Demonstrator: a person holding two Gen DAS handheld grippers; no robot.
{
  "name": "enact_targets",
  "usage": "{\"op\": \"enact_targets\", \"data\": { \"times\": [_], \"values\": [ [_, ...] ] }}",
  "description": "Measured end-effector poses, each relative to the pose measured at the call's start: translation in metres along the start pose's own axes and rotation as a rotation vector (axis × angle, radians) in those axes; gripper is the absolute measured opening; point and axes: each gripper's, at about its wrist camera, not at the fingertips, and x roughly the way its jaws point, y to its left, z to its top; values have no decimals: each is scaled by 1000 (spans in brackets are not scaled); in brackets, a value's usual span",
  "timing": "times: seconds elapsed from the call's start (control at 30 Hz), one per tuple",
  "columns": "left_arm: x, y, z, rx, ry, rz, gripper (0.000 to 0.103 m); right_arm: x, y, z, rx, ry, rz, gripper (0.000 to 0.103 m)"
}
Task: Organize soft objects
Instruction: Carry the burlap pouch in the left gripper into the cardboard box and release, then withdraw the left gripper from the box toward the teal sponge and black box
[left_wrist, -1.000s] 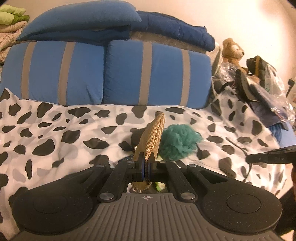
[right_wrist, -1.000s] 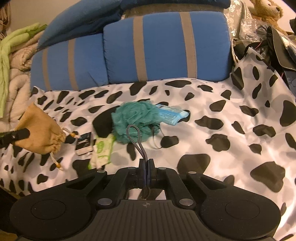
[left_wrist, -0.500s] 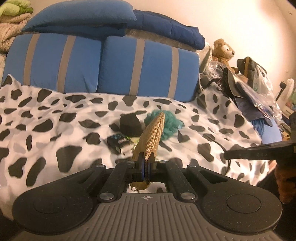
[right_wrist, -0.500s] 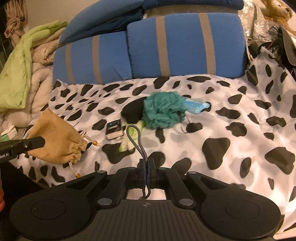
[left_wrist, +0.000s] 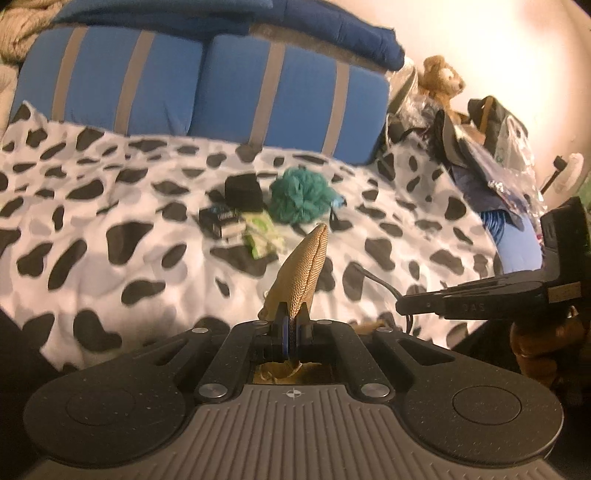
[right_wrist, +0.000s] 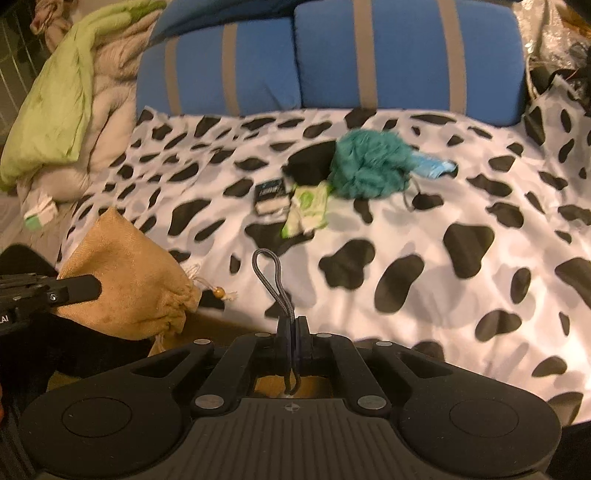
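Pouch (left_wrist: 303, 273) of tan woven cloth, limp and light, hangs pinched in the left gripper (left_wrist: 291, 325) jaws above the bed (left_wrist: 110, 206) edge. Right gripper (right_wrist: 292, 332) jaws clamp a thin cord loop (right_wrist: 271, 284); the fluffy green sponge (right_wrist: 369, 164) at one o'clock should squash easily, so grab its middle.

A coarse, matt woven cloth pouch (left_wrist: 303, 271) is showing its rough tan weave at 12 o'clock of the left gripper (left_wrist: 293, 328). The braided grey cord (right_wrist: 271, 282) is looking fibrous. The teal bath pouf (right_wrist: 371, 164), at 1 o'clock, is looking fluffy, the cow-print bedspread (right_wrist: 480, 206) smooth and faintly shiny, and the green wipes packet (right_wrist: 308, 208) glossy plastic.
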Motion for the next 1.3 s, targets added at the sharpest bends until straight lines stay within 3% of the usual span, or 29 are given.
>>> {"op": "enact_targets", "data": {
  "times": [0.1,0.3,0.6,0.63,0.67,0.7,0.73,0.77,0.83,1.03,1.3],
  "values": [
    [7,0,-3,-5,83,-24,4,6,5,-5,-19,54,3,4],
    [29,4,-11,-17,224,47,4,19,9,-10,-41,136,-14,4],
    [41,7,-17,-32,335,82,6,34,14,-16,-72,236,-13,6],
    [43,6,-17,-28,349,92,12,37,15,-17,-80,249,-25,14],
    [47,6,-17,-24,363,106,17,39,16,-18,-91,259,-39,36],
    [49,5,-18,-22,378,117,34,39,17,-19,-100,262,-42,48],
    [50,5,-19,-19,385,124,48,40,18,-19,-109,260,-43,72],
    [51,5,-19,-15,386,131,51,39,20,-19,-119,254,-43,83],
    [51,4,-19,-10,389,135,59,39,21,-18,-124,254,-40,87],
    [55,3,-20,-3,415,155,60,43,17,-17,-110,270,-70,100],
    [56,3,-20,-3,417,158,60,44,14,-17,-92,275,-95,103]
  ]
}}
